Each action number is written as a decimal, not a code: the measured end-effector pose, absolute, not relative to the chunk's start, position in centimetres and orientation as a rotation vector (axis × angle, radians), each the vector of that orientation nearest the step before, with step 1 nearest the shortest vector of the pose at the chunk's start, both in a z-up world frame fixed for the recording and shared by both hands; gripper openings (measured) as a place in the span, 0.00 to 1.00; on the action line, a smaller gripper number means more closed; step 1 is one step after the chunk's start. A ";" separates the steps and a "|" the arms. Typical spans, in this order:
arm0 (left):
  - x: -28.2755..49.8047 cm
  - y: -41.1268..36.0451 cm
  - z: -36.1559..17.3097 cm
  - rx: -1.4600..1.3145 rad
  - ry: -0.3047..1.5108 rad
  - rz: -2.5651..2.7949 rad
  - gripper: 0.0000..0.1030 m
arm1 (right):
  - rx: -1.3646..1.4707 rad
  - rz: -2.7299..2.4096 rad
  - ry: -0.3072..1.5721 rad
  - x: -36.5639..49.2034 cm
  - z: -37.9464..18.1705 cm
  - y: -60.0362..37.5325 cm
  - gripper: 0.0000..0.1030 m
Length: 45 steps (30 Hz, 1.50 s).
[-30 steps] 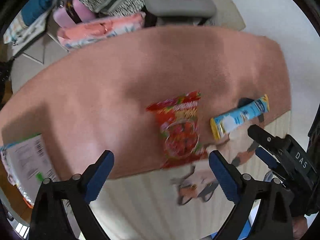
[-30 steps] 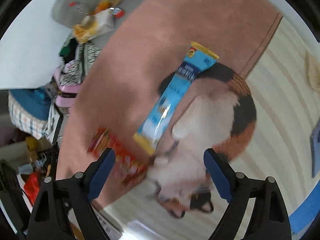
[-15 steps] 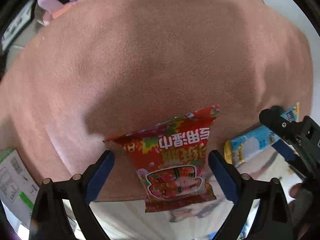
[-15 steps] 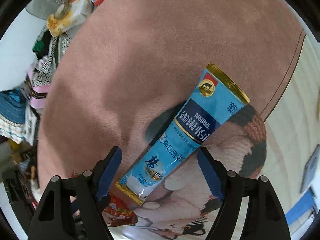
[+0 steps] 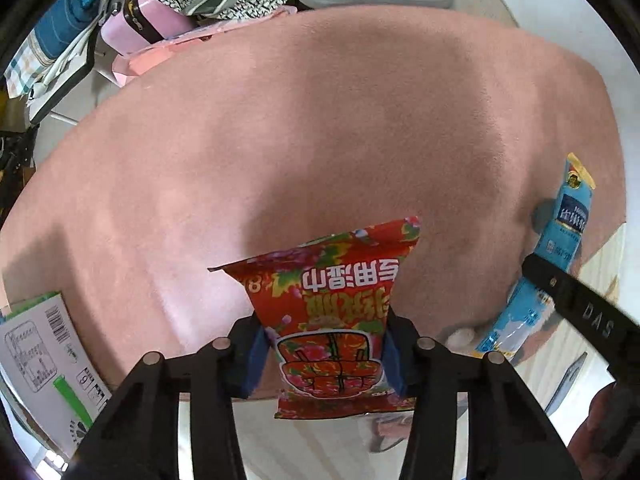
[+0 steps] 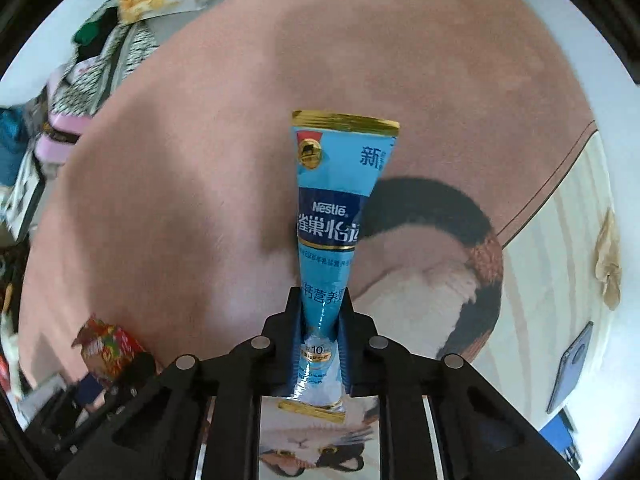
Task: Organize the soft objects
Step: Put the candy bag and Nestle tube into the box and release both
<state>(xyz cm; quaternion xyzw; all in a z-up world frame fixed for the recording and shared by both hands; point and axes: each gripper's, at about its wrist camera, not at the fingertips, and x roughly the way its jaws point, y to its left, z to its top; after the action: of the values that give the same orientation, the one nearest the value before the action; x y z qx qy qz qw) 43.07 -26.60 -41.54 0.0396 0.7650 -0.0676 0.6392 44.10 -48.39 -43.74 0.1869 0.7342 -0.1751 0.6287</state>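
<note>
1. The left claw [image 5: 324,354] is clenched on the lower part of a red snack packet [image 5: 332,312]; its 2 blue pads press the packet's sides, and the packet's upper end sticks out ahead of the fingers over the pink blanket [image 5: 320,120].
2. The right claw [image 6: 322,328] grips a long blue Nestle sachet [image 6: 336,200] near its lower end, pinching it narrow between the pads; the gold-edged top fans out ahead, and the gold bottom seal shows behind the fingers.
3. In the left wrist view the sachet [image 5: 560,240] appears at the right edge, partly behind the right claw's black finger.
4. In the right wrist view the red packet [image 6: 108,348] shows low on the left, blurred, so I cannot tell its exact pose there.
5. A cat-print mat [image 6: 440,280] lies under the sachet, beside the blanket.
6. A white carton [image 5: 44,352] sits at the blanket's left edge, and piled clothes and bags [image 5: 180,4] lie beyond the far edge.
</note>
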 end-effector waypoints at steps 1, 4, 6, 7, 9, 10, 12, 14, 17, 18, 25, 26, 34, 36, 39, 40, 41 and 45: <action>42.4 -25.8 -40.7 0.084 1.734 -0.167 0.43 | 0.418 -0.376 1.671 43.7 -43.2 -47.7 0.16; 41.8 -24.3 -37.9 0.052 1.696 -0.203 0.43 | 0.418 -0.279 1.632 42.5 -40.6 -45.0 0.16; 40.6 -22.6 -35.5 0.028 1.658 -0.226 0.43 | 0.416 -0.209 1.601 41.4 -38.6 -42.6 0.16; 39.9 -21.8 -34.3 0.016 1.643 -0.239 0.43 | 0.405 -0.174 1.581 40.9 -37.3 -41.3 0.16; 38.7 -19.7 -32.0 -0.015 1.614 -0.260 0.43 | 0.394 -0.102 1.546 39.6 -34.7 -38.3 0.16; 38.1 -18.4 -30.8 -0.025 1.594 -0.273 0.43 | 0.397 -0.074 1.533 39.1 -33.8 -37.2 0.16; 36.7 -15.6 -28.6 -0.039 1.562 -0.277 0.43 | 0.393 -0.009 1.507 37.4 -31.3 -33.9 0.16; 34.7 -12.9 -26.6 -0.059 1.534 -0.275 0.43 | 0.374 0.033 1.488 35.9 -29.2 -30.6 0.16; 32.1 -8.0 -24.3 -0.088 1.515 -0.257 0.43 | 0.312 0.083 1.464 33.1 -26.0 -24.6 0.16; 31.3 -6.2 -23.8 -0.087 1.511 -0.244 0.43 | 0.302 0.105 1.460 32.6 -25.4 -22.6 0.16; 27.6 7.7 -22.8 -0.089 1.509 -0.057 0.43 | 0.226 0.237 1.448 28.4 -22.7 -11.7 0.16; 27.2 9.2 -23.0 -0.075 1.514 -0.032 0.43 | 0.209 0.248 1.449 28.3 -22.7 -10.2 0.16; 27.2 18.4 -28.5 0.032 1.623 0.075 0.43 | 0.040 0.237 1.497 28.9 -26.5 -0.3 0.16; 27.2 19.9 -29.9 0.060 1.650 0.075 0.43 | -0.005 0.224 1.509 29.2 -27.8 1.0 0.16; 27.8 20.6 -32.2 0.088 1.695 0.075 0.43 | -0.025 0.213 1.538 29.9 -29.7 2.2 0.16; 27.9 20.8 -32.7 0.091 1.704 0.080 0.43 | -0.024 0.211 1.551 30.2 -30.4 2.6 0.16; 28.0 20.9 -33.4 0.100 1.714 0.085 0.43 | -0.025 0.205 1.564 30.6 -30.9 2.5 0.16; 28.0 21.2 -35.2 0.125 1.743 0.087 0.43 | -0.054 0.161 1.581 31.4 -32.4 2.7 0.16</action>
<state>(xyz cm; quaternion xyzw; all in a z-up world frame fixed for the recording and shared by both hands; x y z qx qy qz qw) 27.98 21.20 -35.20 0.0550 0.7644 0.0382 0.6413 31.38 2.66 -32.36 -0.0244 0.7100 0.0725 0.7001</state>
